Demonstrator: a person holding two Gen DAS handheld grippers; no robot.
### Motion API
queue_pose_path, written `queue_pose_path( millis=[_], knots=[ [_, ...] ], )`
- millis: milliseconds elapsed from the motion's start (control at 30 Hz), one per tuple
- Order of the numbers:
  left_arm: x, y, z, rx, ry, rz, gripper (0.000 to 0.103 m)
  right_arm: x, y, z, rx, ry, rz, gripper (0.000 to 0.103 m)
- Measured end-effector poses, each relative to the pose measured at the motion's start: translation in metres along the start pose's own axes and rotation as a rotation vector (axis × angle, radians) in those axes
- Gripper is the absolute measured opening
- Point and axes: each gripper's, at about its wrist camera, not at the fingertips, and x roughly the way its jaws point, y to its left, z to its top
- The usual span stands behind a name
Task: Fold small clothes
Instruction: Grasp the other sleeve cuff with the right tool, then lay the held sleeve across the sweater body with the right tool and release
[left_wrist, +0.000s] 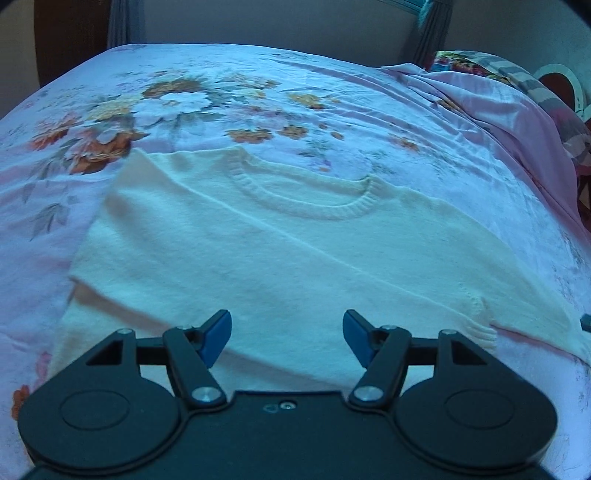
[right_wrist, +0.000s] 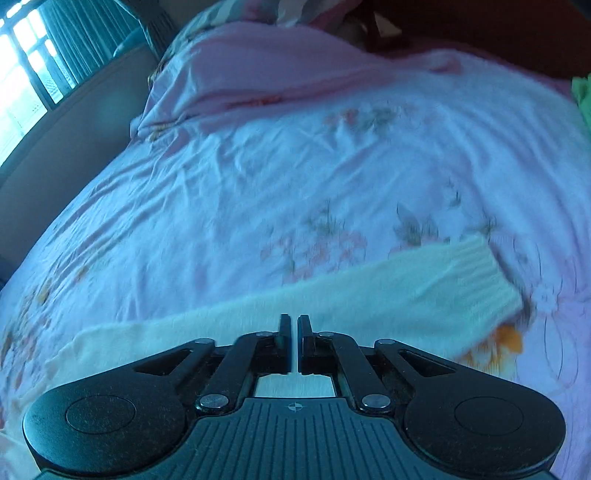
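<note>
A cream knit sweater (left_wrist: 280, 251) lies flat on the floral bedsheet (left_wrist: 258, 107), ribbed round collar (left_wrist: 306, 199) away from me. One sleeve is folded across the body on the left. My left gripper (left_wrist: 287, 334) is open, its blue pads (left_wrist: 218, 332) hovering over the sweater's lower part. In the right wrist view the other long sleeve (right_wrist: 332, 306) stretches across the bed, ribbed cuff (right_wrist: 484, 273) at the right. My right gripper (right_wrist: 294, 332) is shut with the jaws almost touching, just above the sleeve; whether it pinches the knit I cannot tell.
A bunched pink quilt (right_wrist: 258, 66) and patterned pillows (left_wrist: 517, 77) lie at the head of the bed. A green cloth (right_wrist: 581, 96) sits at the right edge. A window with curtains (right_wrist: 44, 55) and a wall (left_wrist: 277, 26) border the bed.
</note>
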Motion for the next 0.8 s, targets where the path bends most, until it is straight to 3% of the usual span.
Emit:
queue_pose_path(
  millis=[100, 167, 200, 233, 267, 400, 467, 533, 600, 667, 800],
  knots=[
    [0.005, 0.007, -0.003, -0.001, 0.016, 0.004, 0.064, -0.01, -0.015, -0.016, 0.019, 0.023, -0.041, 0.002],
    [0.008, 0.007, -0.005, -0.003, 0.016, 0.007, 0.065, -0.017, -0.028, -0.025, 0.055, 0.056, -0.042, 0.01],
    [0.009, 0.006, -0.006, -0.008, 0.015, 0.009, 0.068, -0.02, -0.034, -0.029, 0.076, 0.065, -0.038, 0.018],
    [0.01, 0.005, -0.007, -0.013, 0.016, 0.007, 0.07, -0.021, -0.039, -0.031, 0.098, 0.069, -0.04, 0.042],
    [0.011, 0.002, -0.008, -0.014, 0.016, 0.003, 0.07, -0.022, -0.042, -0.031, 0.116, 0.064, -0.033, 0.056],
    [0.01, -0.006, -0.007, -0.005, 0.017, -0.018, 0.07, -0.011, -0.052, -0.016, 0.218, 0.013, -0.029, 0.054],
    [0.011, -0.007, -0.006, -0.008, 0.018, -0.021, 0.07, 0.0, -0.056, -0.007, 0.259, 0.004, -0.049, 0.027],
    [0.012, -0.006, -0.005, -0.007, 0.021, -0.019, 0.07, 0.008, -0.058, -0.001, 0.276, -0.011, -0.076, 0.007],
    [0.013, -0.005, -0.004, -0.006, 0.02, -0.016, 0.07, 0.009, -0.057, 0.003, 0.283, -0.037, -0.065, 0.005],
    [0.012, -0.002, -0.002, -0.006, 0.017, -0.014, 0.07, -0.001, -0.037, 0.004, 0.199, -0.106, -0.029, 0.004],
    [0.006, 0.009, 0.004, -0.033, 0.006, -0.015, 0.07, -0.023, 0.039, 0.0, 0.034, -0.17, 0.173, 0.004]
  ],
)
